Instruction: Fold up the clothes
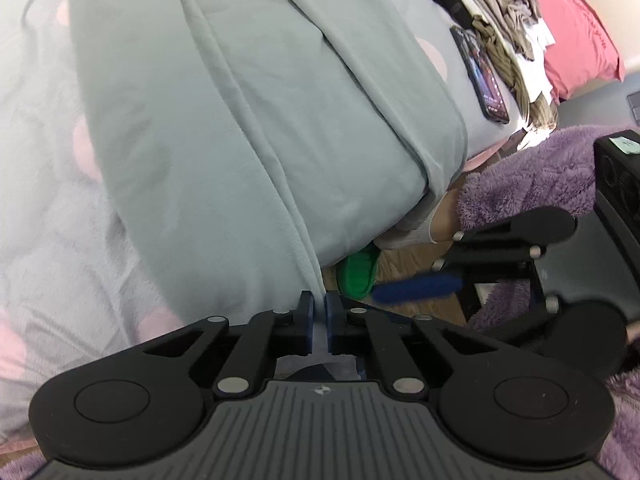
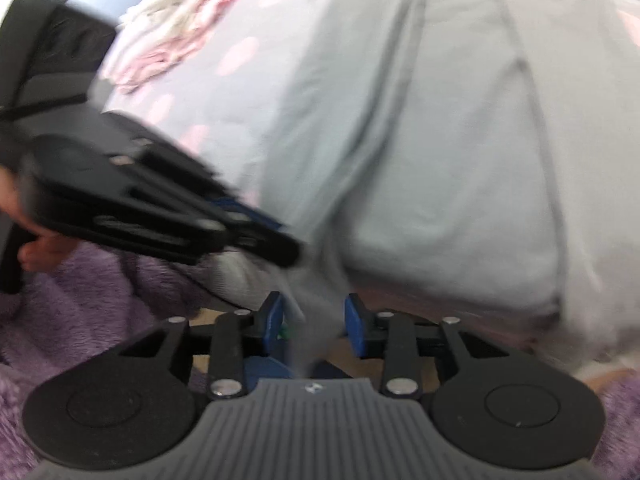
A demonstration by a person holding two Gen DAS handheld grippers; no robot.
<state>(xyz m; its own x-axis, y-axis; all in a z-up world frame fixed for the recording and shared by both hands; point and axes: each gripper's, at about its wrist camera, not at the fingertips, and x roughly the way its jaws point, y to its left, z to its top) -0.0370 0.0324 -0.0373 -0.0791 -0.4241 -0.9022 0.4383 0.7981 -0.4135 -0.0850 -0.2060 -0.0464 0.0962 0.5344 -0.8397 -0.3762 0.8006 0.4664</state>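
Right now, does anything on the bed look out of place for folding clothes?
Yes: a dark phone lies on the bedsheet right beside the grey-green garment, between it and a brown clothes pile.

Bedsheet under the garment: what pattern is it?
Pale grey-blue bedsheet with pink polka dots, best seen in the left wrist view.

Pale grey-green garment (image 1: 248,120) over light bedsheet (image 1: 44,184) with pink dots, purple fuzzy rug (image 1: 520,172), coral-pink pillow (image 1: 576,28), olive-brown striped clothes (image 1: 516,40), dark phone (image 1: 482,72), green slipper (image 1: 358,276), pink-white cloth heap (image 2: 176,28), blue pads on black left gripper (image 1: 319,324).
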